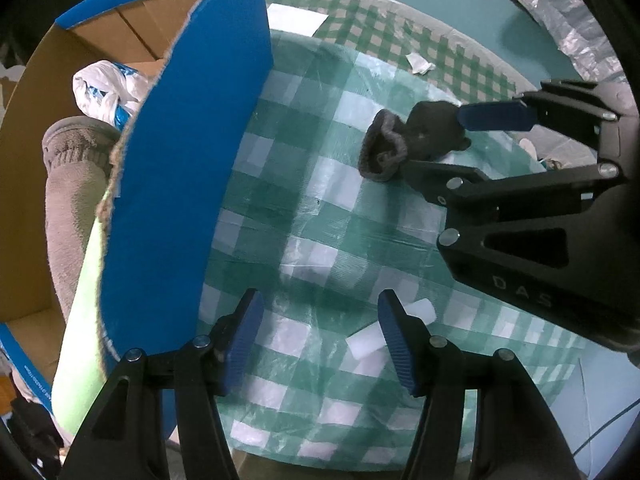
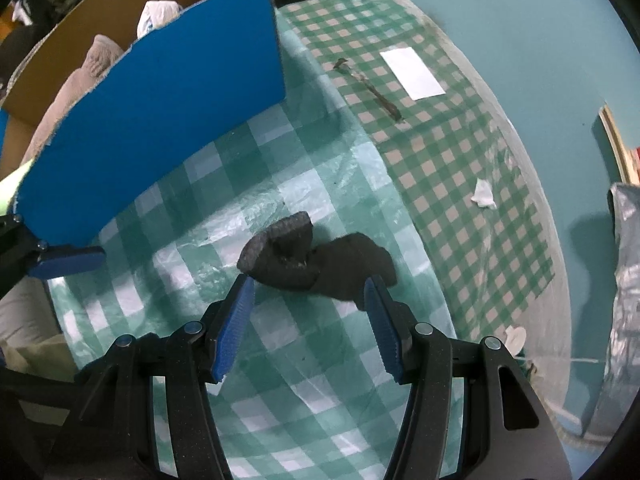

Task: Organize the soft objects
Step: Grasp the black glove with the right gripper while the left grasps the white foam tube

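Straddling sock (image 2: 316, 262), right gripper (image 2: 310, 326) downward.

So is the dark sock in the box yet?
Not yet. The dark sock lies crumpled on the checkered tablecloth, outside the blue box.

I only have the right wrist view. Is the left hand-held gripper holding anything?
Observer: No. The left hand-held gripper is open, with nothing between its pads.
Operator: Anything lying near it?
Observer: Two small white blocks lie on the green checked tablecloth beside one finger.
Operator: Room left in the box?
Observer: Probably. Bare cardboard floor shows in the blue-sided cardboard box, beside the grey fleece fabric.
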